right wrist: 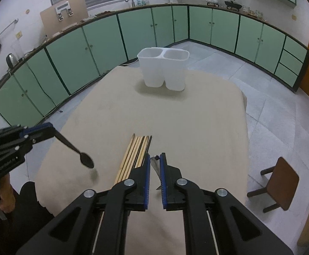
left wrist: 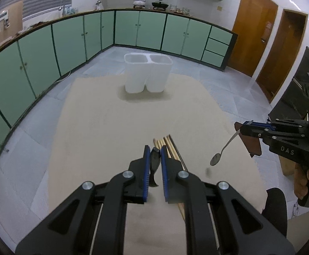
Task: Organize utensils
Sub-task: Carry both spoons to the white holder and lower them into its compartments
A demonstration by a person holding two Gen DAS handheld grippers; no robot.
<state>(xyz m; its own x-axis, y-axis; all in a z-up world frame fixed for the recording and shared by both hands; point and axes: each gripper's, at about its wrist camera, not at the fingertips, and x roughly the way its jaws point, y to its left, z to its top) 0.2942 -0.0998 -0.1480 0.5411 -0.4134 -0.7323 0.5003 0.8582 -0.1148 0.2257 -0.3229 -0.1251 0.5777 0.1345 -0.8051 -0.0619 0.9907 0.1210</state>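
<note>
Spoons hang handle-clamped: black spoon in left claw, silver spoon in right claw. Chopsticks lie on the counter beneath both. Only the right view shows a stool.

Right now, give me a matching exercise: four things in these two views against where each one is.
Things:
1. black spoon
2. silver spoon
3. chopsticks
4. white two-compartment holder

Places:
A. standing at the table's far end
B. clamped in the right gripper
C. lying flat on the table
D. clamped in the left gripper

Pairs: 1-D, 2-B, 3-C, 4-A
</note>
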